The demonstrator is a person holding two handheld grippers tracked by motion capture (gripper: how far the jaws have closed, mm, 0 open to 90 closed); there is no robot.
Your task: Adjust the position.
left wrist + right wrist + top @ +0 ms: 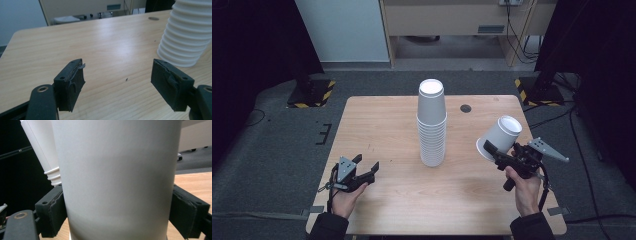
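A tall stack of upturned white paper cups (431, 122) stands at the middle of the wooden table (382, 125). My right gripper (492, 150) is over the table's right side, shut on a single white paper cup (501, 135). That cup hangs above the table, tilted up and to the right. In the right gripper view the held cup (117, 177) sits between both pads, with the stack (42, 150) behind it at the left. My left gripper (366, 162) is low over the front left, jaws apart and holding nothing. In the left gripper view the stack (187, 35) is at the right, beyond the gripper (117, 67).
A small dark round hole (466, 108) marks the table behind the stack. Two stand bases with yellow-black tape (312, 92) (537, 90) sit on the floor by the far corners. A cabinet and cables (517, 45) lie beyond.
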